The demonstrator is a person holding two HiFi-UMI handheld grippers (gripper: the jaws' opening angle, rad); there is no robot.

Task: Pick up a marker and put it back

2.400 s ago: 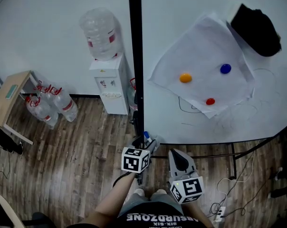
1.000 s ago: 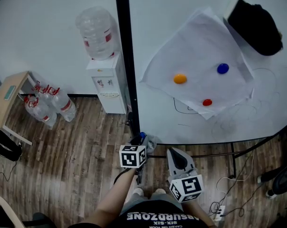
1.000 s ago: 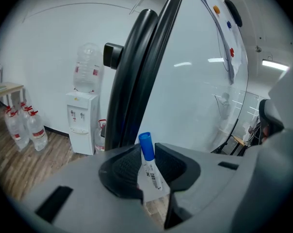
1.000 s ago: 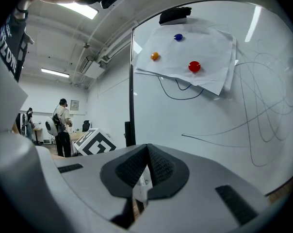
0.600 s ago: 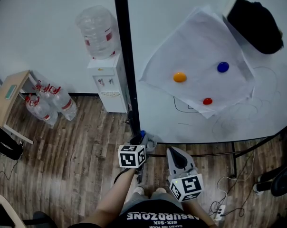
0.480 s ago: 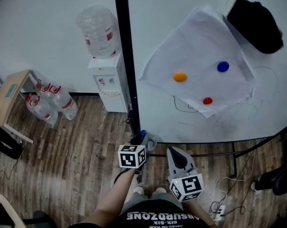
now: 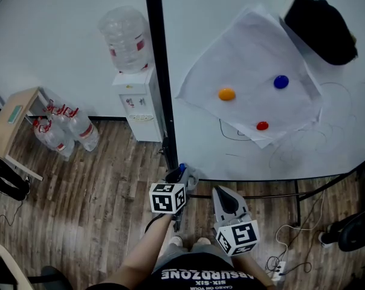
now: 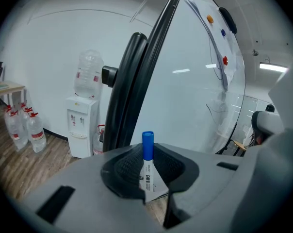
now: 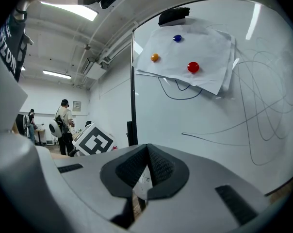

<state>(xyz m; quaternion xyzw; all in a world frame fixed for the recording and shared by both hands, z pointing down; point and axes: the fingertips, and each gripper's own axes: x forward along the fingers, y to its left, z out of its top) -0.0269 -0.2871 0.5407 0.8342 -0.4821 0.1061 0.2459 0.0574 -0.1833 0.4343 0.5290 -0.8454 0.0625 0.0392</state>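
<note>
- Blue-capped marker is gripped upright in the left gripper. Its jaws have just been closing and are now pressed, narrowly parted, on the white barrel.
- The marker's long axis is set across the jaws, cap uppermost, near the lower edge of the whiteboard.
- The right gripper, just to the right, is closed and empty.
- The return is judged to fall to the left gripper, the board lying just beyond it.
</note>
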